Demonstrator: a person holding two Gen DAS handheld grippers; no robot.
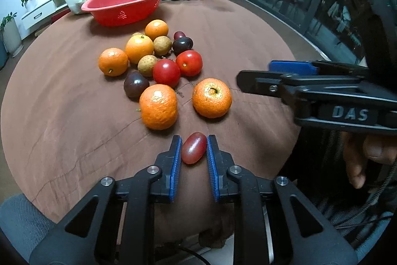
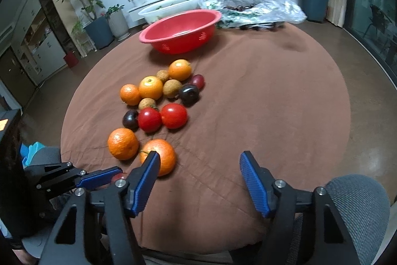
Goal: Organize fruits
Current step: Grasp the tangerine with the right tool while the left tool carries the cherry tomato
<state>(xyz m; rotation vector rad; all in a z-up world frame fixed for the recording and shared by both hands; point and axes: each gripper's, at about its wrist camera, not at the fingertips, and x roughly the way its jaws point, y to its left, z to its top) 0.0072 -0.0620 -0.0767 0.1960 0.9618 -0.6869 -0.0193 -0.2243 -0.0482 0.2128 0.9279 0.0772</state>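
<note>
Gripped between the blue pads of the left gripper [image 1: 194, 149], a red oblong grape [image 1: 194, 147] at the near table [image 1: 248, 41] edge, long axis tilted slightly right of the fingers' line, right gripper [image 2: 199, 184] held open, empty.

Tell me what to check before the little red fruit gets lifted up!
1. Left gripper shut on the grape: ok.
2. Grape sits evenly between the fingers: ok.
3. Right gripper clear of the grape: ok, open and empty.
4. Red bowl has room: ok, looks empty.
5. Way to the bowl is clear: not ok, oranges and tomatoes lie between.
6. Grip firm enough to lift: cannot tell.
</note>
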